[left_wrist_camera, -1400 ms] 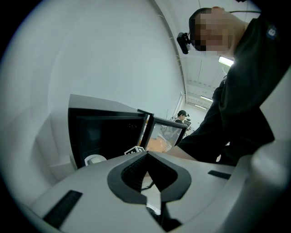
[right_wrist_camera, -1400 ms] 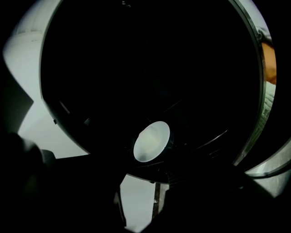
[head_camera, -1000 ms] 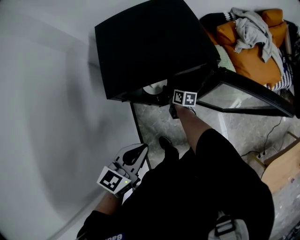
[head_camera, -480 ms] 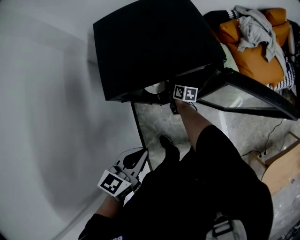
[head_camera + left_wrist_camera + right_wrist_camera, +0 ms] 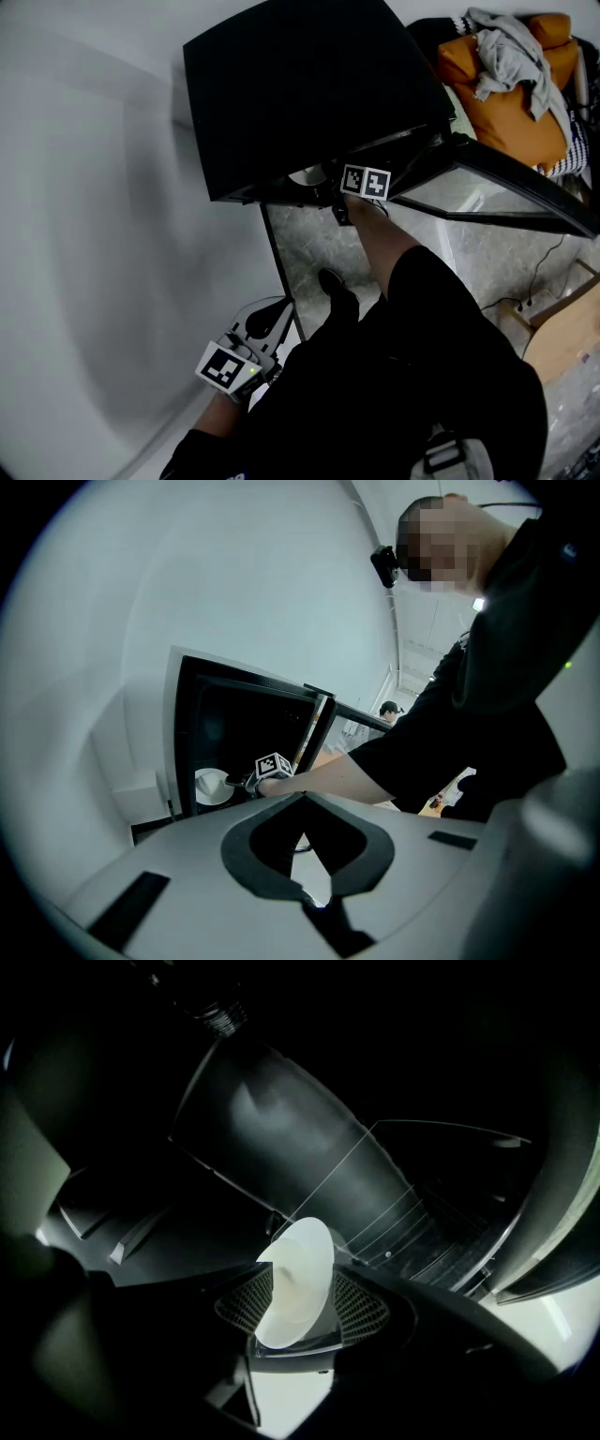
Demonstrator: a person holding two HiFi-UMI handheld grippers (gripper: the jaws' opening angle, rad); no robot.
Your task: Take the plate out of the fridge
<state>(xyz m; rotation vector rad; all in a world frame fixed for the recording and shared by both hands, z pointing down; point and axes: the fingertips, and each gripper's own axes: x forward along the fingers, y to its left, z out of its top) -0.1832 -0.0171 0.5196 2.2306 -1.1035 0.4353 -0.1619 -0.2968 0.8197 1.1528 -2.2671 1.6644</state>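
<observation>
A black mini fridge [image 5: 300,84] stands against the white wall with its glass door [image 5: 487,187] swung open to the right. In the head view my right gripper [image 5: 336,195] reaches into the fridge's opening, where the rim of a white plate [image 5: 307,175] shows. The right gripper view has the plate [image 5: 295,1283] standing on edge between the meshed pads of my right gripper [image 5: 298,1312], which is shut on it inside the dark fridge. My left gripper [image 5: 272,314] hangs low by the wall, away from the fridge. Its jaws [image 5: 314,902] are shut on nothing. From there the plate [image 5: 211,787] is seen low in the fridge.
An orange cushion with a heap of clothes [image 5: 511,75] lies behind the open door. A cable [image 5: 534,281] and a wooden board [image 5: 562,347] lie on the marbled floor [image 5: 319,248] at the right. My shoe [image 5: 336,291] stands before the fridge.
The right gripper has shifted slightly up and left at the fridge's opening with the plate in it. The left gripper has hardly moved.
</observation>
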